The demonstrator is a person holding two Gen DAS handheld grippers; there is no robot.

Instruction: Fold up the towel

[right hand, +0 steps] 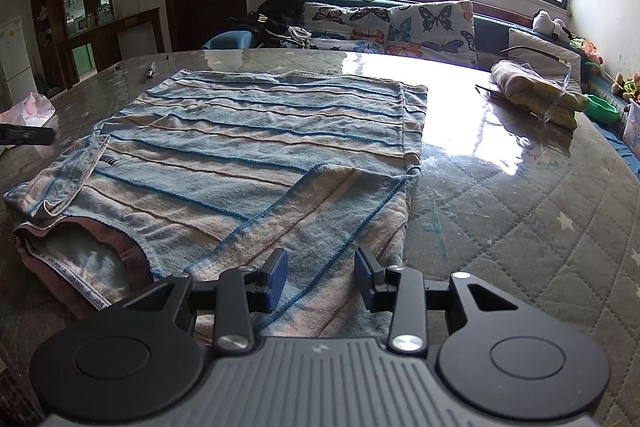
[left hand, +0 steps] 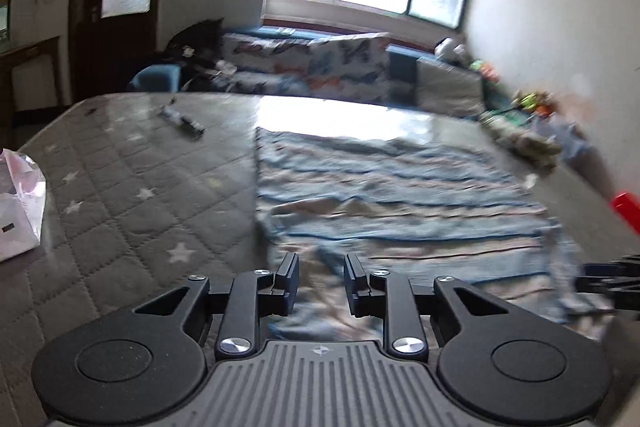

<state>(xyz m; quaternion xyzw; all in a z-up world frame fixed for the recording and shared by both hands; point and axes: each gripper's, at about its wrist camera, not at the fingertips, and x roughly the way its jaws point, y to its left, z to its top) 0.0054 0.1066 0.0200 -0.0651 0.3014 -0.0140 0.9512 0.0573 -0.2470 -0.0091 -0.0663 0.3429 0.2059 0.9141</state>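
A blue and beige striped towel (right hand: 256, 147) lies spread on a quilted grey table (right hand: 520, 227) under glossy plastic. Its near right corner is folded over, and its near left edge is rumpled. My right gripper (right hand: 321, 277) hovers open over the towel's near edge, with nothing between its fingers. The left wrist view is blurred; there the towel (left hand: 400, 187) fills the middle and right. My left gripper (left hand: 321, 285) stands open just above the towel's near left part, empty. The other gripper's black tip (left hand: 608, 283) shows at the right edge there, and the left one's tip (right hand: 24, 135) shows at the left in the right wrist view.
A pen (right hand: 151, 69) lies at the table's far left. A white plastic bag (left hand: 16, 211) sits at the left edge. A folded yellowish cloth (right hand: 536, 93) with a clear hanger rests at the far right. A sofa with butterfly cushions (right hand: 432, 23) stands behind, under the window.
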